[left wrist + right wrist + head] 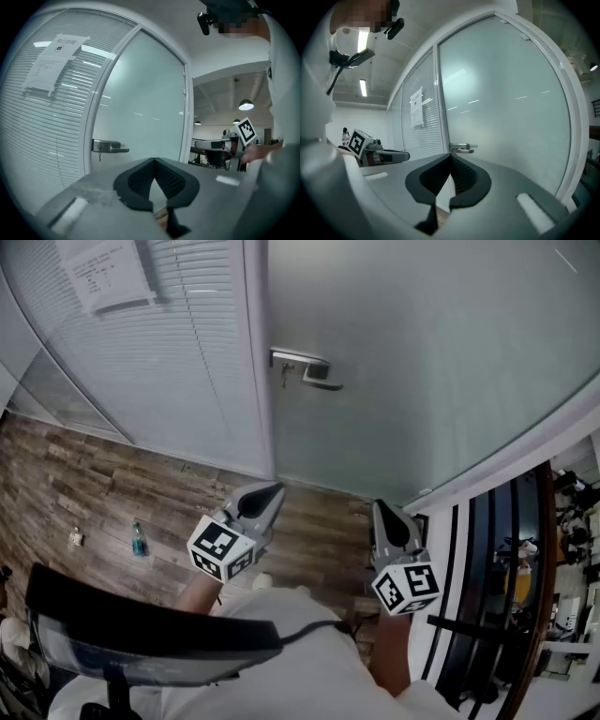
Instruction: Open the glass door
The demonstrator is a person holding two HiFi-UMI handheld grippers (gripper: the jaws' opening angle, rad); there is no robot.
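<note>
The frosted glass door [422,352] stands shut in front of me, with a metal lever handle [305,369] and a key at its left edge. Both grippers hover level, well short of the door and lower than the handle. My left gripper [274,490] is shut and holds nothing; in the left gripper view the handle [110,147] lies left of its tips [153,160]. My right gripper [382,507] is also shut and holds nothing; in the right gripper view the handle [461,148] shows just above its tips [450,156].
Left of the door is a fixed glass panel with blinds [159,352] and a paper notice [108,273]. A small blue bottle [138,540] and a scrap [76,538] lie on the wood floor. Black rails [487,549] stand at the right.
</note>
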